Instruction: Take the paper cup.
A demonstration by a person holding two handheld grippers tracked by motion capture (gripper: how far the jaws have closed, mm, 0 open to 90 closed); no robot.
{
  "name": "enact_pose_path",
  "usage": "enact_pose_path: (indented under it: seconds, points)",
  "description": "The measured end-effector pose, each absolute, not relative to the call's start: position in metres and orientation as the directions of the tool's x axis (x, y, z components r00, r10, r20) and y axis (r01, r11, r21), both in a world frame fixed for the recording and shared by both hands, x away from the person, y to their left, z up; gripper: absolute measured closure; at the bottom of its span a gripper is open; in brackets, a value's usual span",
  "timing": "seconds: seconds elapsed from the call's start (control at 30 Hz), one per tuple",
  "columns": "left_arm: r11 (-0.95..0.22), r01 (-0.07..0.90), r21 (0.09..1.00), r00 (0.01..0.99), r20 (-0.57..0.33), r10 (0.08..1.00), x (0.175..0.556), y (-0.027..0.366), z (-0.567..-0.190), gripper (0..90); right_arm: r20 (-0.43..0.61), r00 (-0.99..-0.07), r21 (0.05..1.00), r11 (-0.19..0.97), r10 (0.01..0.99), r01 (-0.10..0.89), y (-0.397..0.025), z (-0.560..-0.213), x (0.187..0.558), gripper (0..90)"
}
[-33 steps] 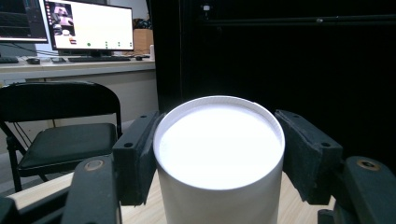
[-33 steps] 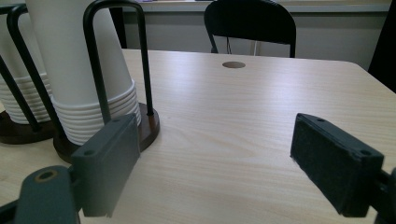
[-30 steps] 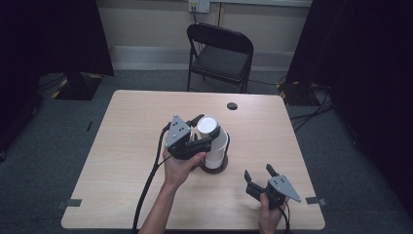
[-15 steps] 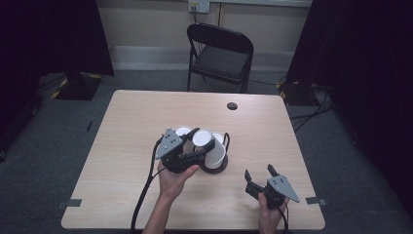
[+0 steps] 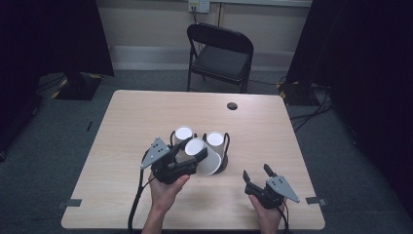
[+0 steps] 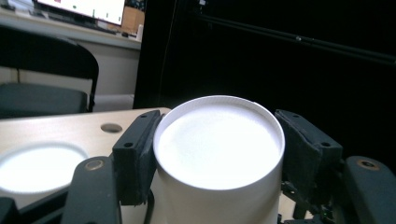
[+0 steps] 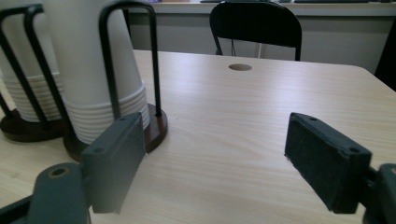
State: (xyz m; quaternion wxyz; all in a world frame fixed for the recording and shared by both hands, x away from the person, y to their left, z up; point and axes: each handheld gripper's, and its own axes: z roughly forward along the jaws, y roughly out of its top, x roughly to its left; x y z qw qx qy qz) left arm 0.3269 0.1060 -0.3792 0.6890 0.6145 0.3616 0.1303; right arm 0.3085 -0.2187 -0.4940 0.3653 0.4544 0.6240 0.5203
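Note:
My left gripper [image 5: 195, 149] is shut on a white paper cup [image 5: 209, 165] that is upside down, tilted, and lifted just left of the holders. In the left gripper view, the cup [image 6: 219, 196] sits bottom-up between both pads of the gripper [image 6: 219, 149]. Two stacks of upside-down white cups stand in black wire holders at the table's middle: one on the left [image 5: 183, 132], one on the right [image 5: 215, 139]. My right gripper [image 5: 256, 173] rests open near the front right of the table. In its own view the gripper [image 7: 210, 154] holds nothing, and the nearer stack [image 7: 93, 70] stands ahead on the left.
The wooden table [image 5: 146, 112] has a round cable hole [image 5: 232, 106] at the back right. A black folding chair [image 5: 219, 53] stands behind the table. The holders sit on dark round bases [image 7: 156, 128]. Dark curtains hang on both sides of the room.
My left gripper has moved left and toward the person with the cup, drawing it off the right stack and tilting it. The right gripper has stayed in place, open.

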Motion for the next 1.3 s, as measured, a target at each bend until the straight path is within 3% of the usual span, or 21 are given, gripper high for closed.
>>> enact_pose_path:
  seconds: [0.13,0.27,0.33,0.67,0.93,1.3]
  points:
    - [0.242,0.304,0.921,0.693,-0.388,0.607,0.327,0.110,-0.390,34.2,0.058,-0.395,0.988,0.006,0.917,0.157,-0.210,-0.490,0.302,23.0]
    - [0.268,0.340,0.902,0.690,-0.432,0.580,0.327,0.114,-0.397,34.2,0.013,-0.482,0.994,0.041,0.876,0.102,-0.194,-0.482,0.295,26.9]
    - [0.273,0.354,0.895,0.691,-0.447,0.568,0.326,0.116,-0.400,34.3,-0.002,-0.526,0.996,0.051,0.851,0.079,-0.186,-0.479,0.292,34.5]
    - [0.321,0.412,0.853,0.714,-0.521,0.467,0.313,0.127,-0.402,34.2,-0.037,-0.676,0.999,0.050,0.736,-0.001,-0.161,-0.478,0.282,43.2]
    - [0.327,0.458,0.826,0.706,-0.562,0.430,0.313,0.128,-0.411,34.2,-0.073,-0.722,0.997,0.032,0.688,-0.070,-0.153,-0.475,0.280,53.0]
    - [0.317,0.519,0.794,0.700,-0.608,0.376,0.320,0.129,-0.419,34.2,-0.159,-0.711,0.983,0.042,0.685,-0.179,-0.148,-0.472,0.281,64.6]
